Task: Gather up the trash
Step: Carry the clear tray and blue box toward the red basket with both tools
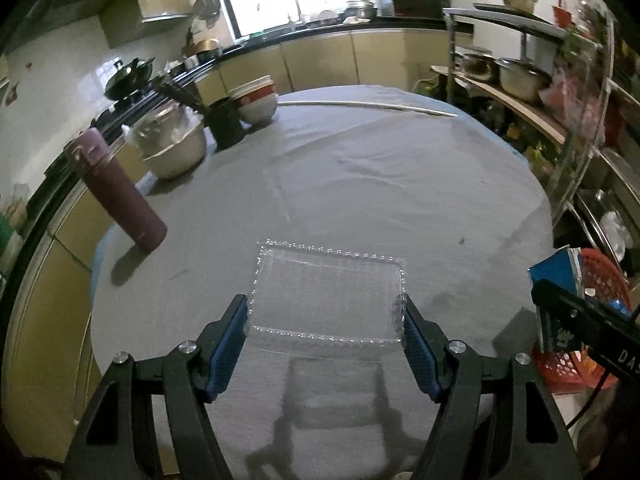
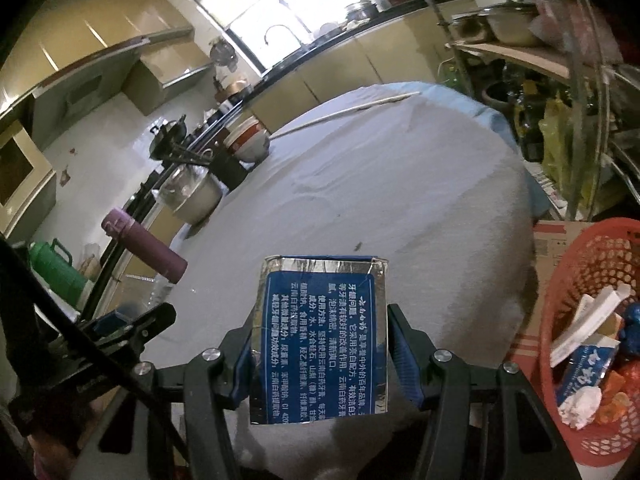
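In the left wrist view my left gripper (image 1: 325, 312) is shut on a clear plastic tray (image 1: 326, 294), held just above the grey tablecloth (image 1: 360, 184). In the right wrist view my right gripper (image 2: 319, 332) is shut on a blue and silver carton (image 2: 320, 336) with white Chinese print, held upright over the table's near edge. The carton also shows at the right of the left wrist view (image 1: 554, 280). A red mesh basket (image 2: 576, 280) stands off the table to the right and holds several pieces of trash, among them a white and blue box (image 2: 588, 368).
A purple flask (image 1: 116, 192) stands at the table's left. A foil-covered steel bowl (image 1: 176, 144), a black cup with chopsticks (image 1: 224, 120) and stacked bowls (image 1: 256, 100) sit at the far left. A long thin stick (image 1: 368, 105) lies along the far edge. Shelves with pots (image 1: 520, 76) stand right.
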